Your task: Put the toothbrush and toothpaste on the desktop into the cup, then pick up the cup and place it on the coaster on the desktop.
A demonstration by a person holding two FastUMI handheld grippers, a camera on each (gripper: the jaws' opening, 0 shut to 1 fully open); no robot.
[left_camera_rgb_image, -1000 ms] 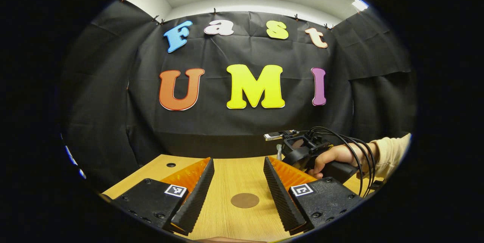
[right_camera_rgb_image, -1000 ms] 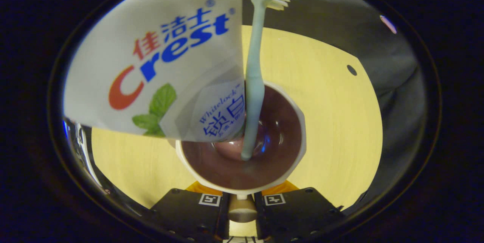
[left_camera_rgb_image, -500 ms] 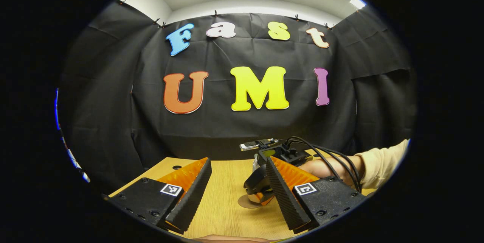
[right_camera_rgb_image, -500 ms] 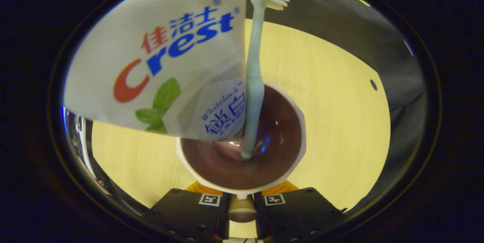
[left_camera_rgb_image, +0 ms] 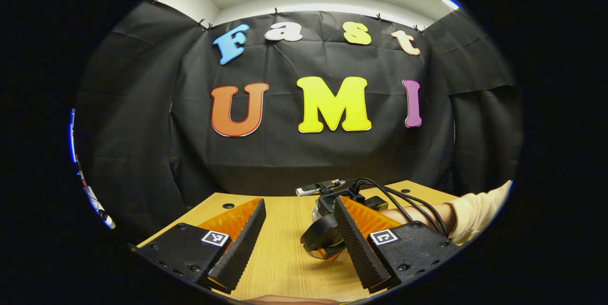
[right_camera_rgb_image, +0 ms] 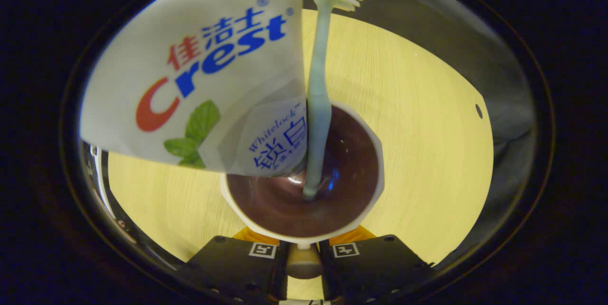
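Note:
In the right gripper view I look down into a white cup [right_camera_rgb_image: 375, 172] with a brown inside. A white toothpaste tube [right_camera_rgb_image: 199, 81] and a pale green toothbrush [right_camera_rgb_image: 319, 105] stand in it, leaning out over the rim. My right gripper [right_camera_rgb_image: 303, 248] is shut on the cup's handle at the near rim. In the left gripper view my left gripper [left_camera_rgb_image: 304, 243] stands open above the wooden table [left_camera_rgb_image: 280, 257]. Just beyond its fingers the right gripper [left_camera_rgb_image: 325, 247] hangs low over the table, held by a hand in a beige sleeve [left_camera_rgb_image: 479, 207]. It hides the spot beneath it.
The table [right_camera_rgb_image: 427, 129] has a small round hole near its far edge [left_camera_rgb_image: 228, 205] [right_camera_rgb_image: 479, 111]. Black cables [left_camera_rgb_image: 403, 195] run from the right gripper back along the arm. The booth's black cloth wall [left_camera_rgb_image: 142, 129] closes the far side.
The right gripper with the cup has moved left and lower in the left gripper view, over the round brown coaster, which it now hides. The left gripper stays open.

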